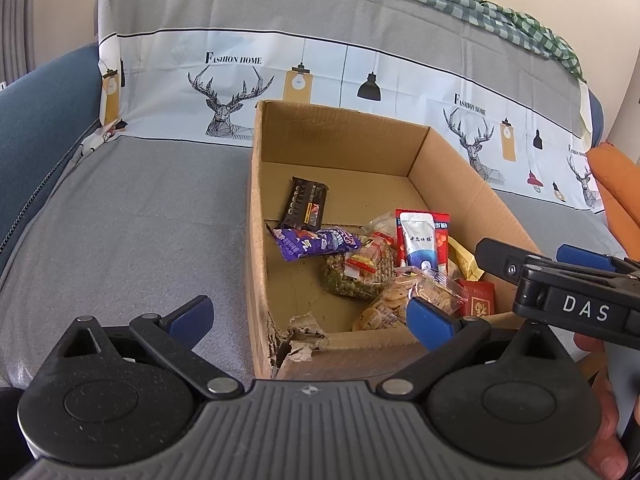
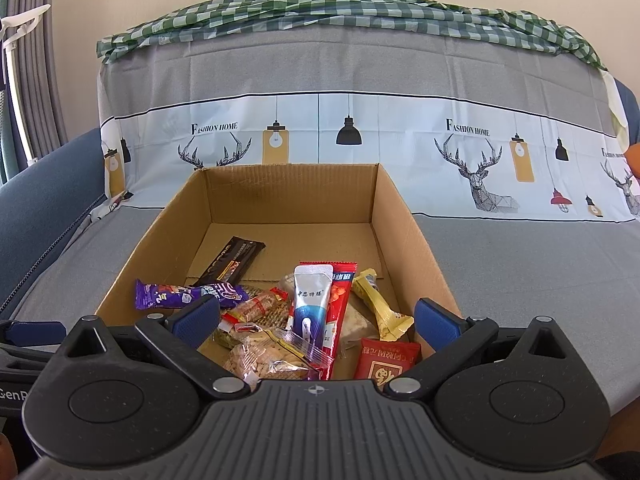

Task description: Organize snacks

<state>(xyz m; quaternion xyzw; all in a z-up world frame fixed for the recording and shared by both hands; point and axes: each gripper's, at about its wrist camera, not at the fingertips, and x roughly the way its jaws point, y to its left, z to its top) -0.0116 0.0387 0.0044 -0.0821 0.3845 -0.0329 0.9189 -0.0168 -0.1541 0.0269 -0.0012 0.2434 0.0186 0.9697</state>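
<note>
An open cardboard box (image 1: 340,152) (image 2: 288,188) sits on a grey sofa seat and holds several snack packets. Among them are a black bar (image 1: 306,202) (image 2: 232,260), a purple packet (image 1: 316,242) (image 2: 188,294), a white-and-blue sachet (image 1: 418,246) (image 2: 312,300), a yellow bar (image 2: 380,306), a red packet (image 2: 386,364) and clear bags of crackers (image 1: 404,300) (image 2: 264,356). My left gripper (image 1: 310,320) is open, low over the box's torn near-left corner, with nothing in it. My right gripper (image 2: 316,320) is open above the box's near edge, empty.
The sofa seat (image 1: 140,216) stretches bare to the left of the box. A deer-print cloth (image 2: 400,140) covers the backrest, with a green checked cloth (image 2: 320,4) on top. A blue armrest (image 1: 36,112) stands at left, an orange cushion (image 1: 620,184) at right. A hand (image 1: 608,420) holds the right tool.
</note>
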